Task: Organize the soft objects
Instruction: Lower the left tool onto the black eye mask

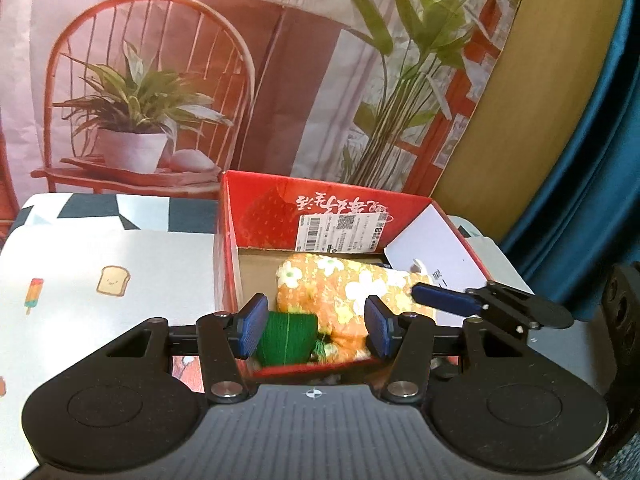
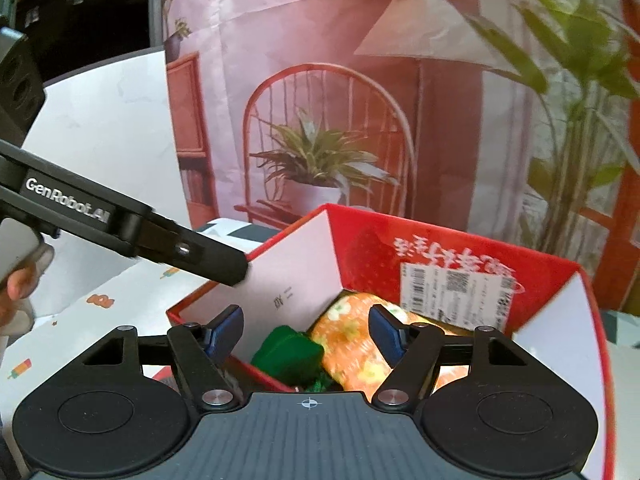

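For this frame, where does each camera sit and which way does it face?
Left wrist: rides the left tool, facing down into the red box at the green yarn and floral cloth; the right tool enters from the right.
Right wrist: rides the right tool, facing the same box from the other side; the left tool's arm and a hand show.
Shared: box, yarn, cloth, printed backdrop.
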Demonstrator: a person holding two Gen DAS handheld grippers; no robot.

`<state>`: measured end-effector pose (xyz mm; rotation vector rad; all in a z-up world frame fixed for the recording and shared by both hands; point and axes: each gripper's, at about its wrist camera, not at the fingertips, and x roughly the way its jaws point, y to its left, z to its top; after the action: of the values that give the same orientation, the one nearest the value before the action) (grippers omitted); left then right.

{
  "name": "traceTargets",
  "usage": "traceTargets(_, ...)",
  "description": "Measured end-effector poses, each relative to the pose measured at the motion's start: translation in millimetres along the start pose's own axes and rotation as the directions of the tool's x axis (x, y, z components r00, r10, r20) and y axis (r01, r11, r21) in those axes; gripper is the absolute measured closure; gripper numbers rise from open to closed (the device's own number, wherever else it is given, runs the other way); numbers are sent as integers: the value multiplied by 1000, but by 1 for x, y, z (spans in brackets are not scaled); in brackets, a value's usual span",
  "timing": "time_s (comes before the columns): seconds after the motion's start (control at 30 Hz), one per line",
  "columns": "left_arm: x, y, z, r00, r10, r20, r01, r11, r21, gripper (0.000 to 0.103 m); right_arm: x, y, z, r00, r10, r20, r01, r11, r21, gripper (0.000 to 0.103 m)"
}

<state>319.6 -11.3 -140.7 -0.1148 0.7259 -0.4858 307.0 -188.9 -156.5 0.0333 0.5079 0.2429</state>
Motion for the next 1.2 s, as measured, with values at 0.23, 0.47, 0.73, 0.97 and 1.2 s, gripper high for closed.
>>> traceTargets(0.23,-31,-8,-40,1000,23,22,-23,1000,3,47,-49,-1,-22,998,-46,44,44,998,50,39)
traceTargets(0.47,-42,-11,-90,998,54,-18,-54,999,-2,47,-85,10,-60,997,-70,28,68,995,76,39)
traceTargets(0.73,-34,-5,-134,992,78,-95,-85,994,-72,47,-94,22,-113,993,-85,-80,96,985,146,39)
traceTargets(0.97,-24,-9,-159,985,75,-154,-89,992,-84,47,-88,29,-138,983,-111,-147,133,981,144,39)
traceTargets(1.2,-18,-12,-171,983,85,-165,-96,994,-61,47,-76,32,-158,977,-103,-185,134,977,164,39)
